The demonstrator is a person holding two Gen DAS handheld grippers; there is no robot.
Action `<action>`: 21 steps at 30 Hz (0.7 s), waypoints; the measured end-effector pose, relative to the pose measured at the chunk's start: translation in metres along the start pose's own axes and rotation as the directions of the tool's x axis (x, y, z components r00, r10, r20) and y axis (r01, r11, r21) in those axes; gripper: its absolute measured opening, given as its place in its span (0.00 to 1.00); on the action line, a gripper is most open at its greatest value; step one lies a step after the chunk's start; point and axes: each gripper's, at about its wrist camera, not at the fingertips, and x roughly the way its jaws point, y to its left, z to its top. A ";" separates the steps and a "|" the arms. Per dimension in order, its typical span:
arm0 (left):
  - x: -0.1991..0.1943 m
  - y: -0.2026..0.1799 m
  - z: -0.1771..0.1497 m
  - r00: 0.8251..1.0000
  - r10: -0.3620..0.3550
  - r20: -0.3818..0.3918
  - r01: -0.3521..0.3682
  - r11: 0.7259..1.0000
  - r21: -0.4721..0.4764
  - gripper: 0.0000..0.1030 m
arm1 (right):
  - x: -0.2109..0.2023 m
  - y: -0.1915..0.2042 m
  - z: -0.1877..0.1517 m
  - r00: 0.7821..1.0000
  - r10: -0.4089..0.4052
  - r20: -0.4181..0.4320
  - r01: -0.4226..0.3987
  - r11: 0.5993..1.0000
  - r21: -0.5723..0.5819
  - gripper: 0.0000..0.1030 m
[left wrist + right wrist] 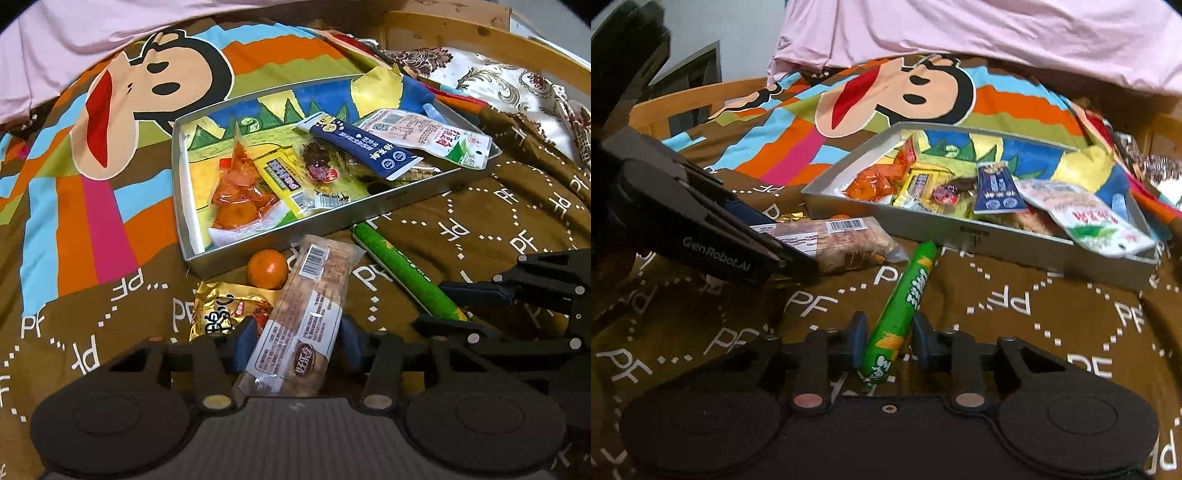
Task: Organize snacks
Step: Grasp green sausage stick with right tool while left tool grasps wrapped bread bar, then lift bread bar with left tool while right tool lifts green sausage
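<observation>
A grey metal tray (402,197) (1027,242) on the bed holds several snack packets. My left gripper (295,338) is open, its fingers on both sides of a clear-wrapped brown snack bar (306,310) (834,240) that lies on the blanket; contact with the pads is unclear. My right gripper (890,343) is open around the near end of a green snack stick (905,306) (402,273), with a gap on each side. It also shows in the left wrist view (454,304). A small orange (267,268) and a gold packet (225,314) lie in front of the tray.
The brown blanket with white "PF" print (1015,302) covers the bed, with a cartoon monkey print (147,99) beyond the tray. A pink sheet (997,37) lies at the back. A patterned pillow (498,85) and wooden bed frame (461,29) stand behind the tray.
</observation>
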 end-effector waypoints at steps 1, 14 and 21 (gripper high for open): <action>-0.001 -0.001 0.000 1.000 0.003 -0.006 -0.003 1.000 -0.008 0.50 | -0.001 -0.002 0.000 1.000 0.006 -0.005 -0.005 1.000 0.013 0.25; -0.033 -0.009 -0.024 0.998 -0.031 -0.061 0.016 0.972 -0.235 0.45 | -0.038 -0.016 -0.008 0.993 0.061 -0.101 -0.053 0.996 0.075 0.20; -0.043 -0.014 -0.034 0.996 -0.028 -0.082 0.006 0.966 -0.257 0.45 | -0.051 -0.010 -0.016 0.992 0.048 -0.116 -0.044 0.999 0.032 0.22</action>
